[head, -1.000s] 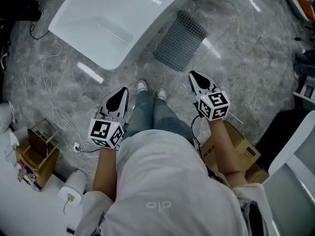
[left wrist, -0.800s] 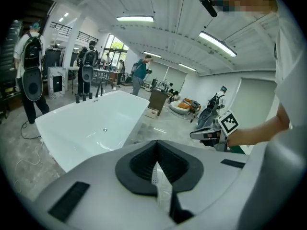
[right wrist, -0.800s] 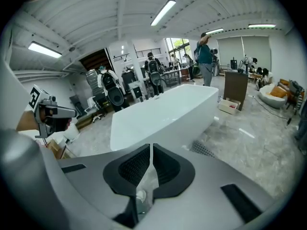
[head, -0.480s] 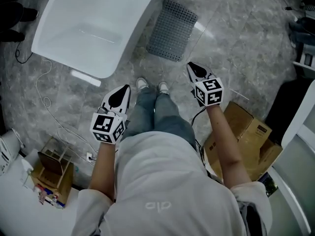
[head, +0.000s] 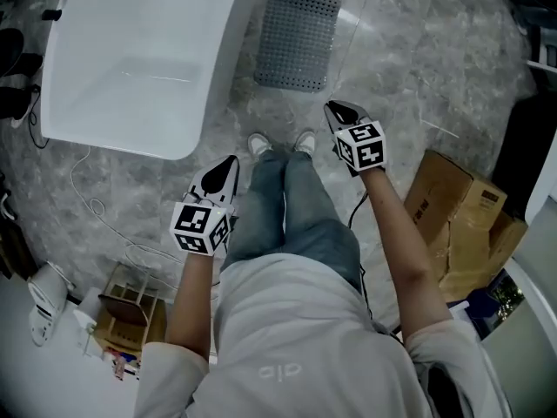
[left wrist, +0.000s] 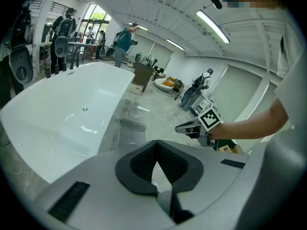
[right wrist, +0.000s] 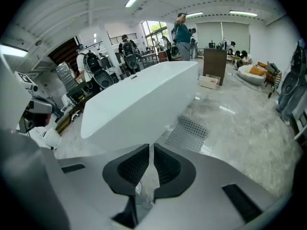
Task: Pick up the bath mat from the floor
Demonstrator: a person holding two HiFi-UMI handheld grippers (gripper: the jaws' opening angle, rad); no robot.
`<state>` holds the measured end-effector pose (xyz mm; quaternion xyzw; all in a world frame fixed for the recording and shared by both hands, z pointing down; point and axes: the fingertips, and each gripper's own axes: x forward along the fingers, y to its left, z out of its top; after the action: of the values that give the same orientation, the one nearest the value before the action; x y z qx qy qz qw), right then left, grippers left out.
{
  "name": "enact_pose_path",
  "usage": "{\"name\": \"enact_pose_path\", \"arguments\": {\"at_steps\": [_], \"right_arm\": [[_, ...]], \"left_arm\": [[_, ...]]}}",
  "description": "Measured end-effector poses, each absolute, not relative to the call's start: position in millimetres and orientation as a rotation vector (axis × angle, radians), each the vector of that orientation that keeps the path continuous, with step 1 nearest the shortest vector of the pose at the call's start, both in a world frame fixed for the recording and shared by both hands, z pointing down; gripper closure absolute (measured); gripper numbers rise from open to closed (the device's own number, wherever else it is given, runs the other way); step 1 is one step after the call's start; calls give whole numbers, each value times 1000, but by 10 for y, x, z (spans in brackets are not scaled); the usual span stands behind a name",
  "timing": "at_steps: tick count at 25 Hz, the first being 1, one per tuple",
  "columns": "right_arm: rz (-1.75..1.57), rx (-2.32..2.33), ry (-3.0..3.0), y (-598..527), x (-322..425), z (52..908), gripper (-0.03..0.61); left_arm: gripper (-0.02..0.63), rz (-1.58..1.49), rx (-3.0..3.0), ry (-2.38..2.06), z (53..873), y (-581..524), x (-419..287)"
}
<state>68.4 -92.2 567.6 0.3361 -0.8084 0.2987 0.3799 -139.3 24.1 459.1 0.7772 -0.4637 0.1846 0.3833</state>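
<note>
The grey perforated bath mat (head: 296, 35) lies flat on the marble floor beside the white bathtub (head: 130, 59). It also shows in the left gripper view as the mat (left wrist: 130, 132) and in the right gripper view as the mat (right wrist: 188, 134). My left gripper (head: 228, 162) hangs by the person's left leg, shut and empty. My right gripper (head: 335, 110) is held further forward, short of the mat's near edge, shut with nothing between its pads. Both grippers are well above the floor. The left gripper (left wrist: 156, 143) and right gripper (right wrist: 150, 146) show closed tips.
The person's shoes (head: 257, 144) stand just before the mat. An open cardboard box (head: 452, 207) sits at the right. Cables (head: 96, 207) trail on the floor left of the tub, with small stands and boxes (head: 126, 312) lower left. People (right wrist: 182, 30) stand far off.
The head view has swung, so the tub and mat sit higher and more squarely ahead. The right gripper has moved forward toward the mat. Both grippers stay shut and empty.
</note>
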Motion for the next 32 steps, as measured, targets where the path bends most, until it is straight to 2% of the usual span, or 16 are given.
{"name": "enact_pose_path", "arguments": {"at_steps": [6,13,32], "right_arm": [[845,900,-1995,-952,908,6361,521],[937,944,-1914,-964,1186,7128,448],[1127,1019,-1829,-1103,1758,8928,315]], "left_arm": [[598,583,1960,-1097,5281,165,-1227],[598,625,1922,-1034,5948,16,-1021],[598,723,1849,-996,7587,-213,-687]]}}
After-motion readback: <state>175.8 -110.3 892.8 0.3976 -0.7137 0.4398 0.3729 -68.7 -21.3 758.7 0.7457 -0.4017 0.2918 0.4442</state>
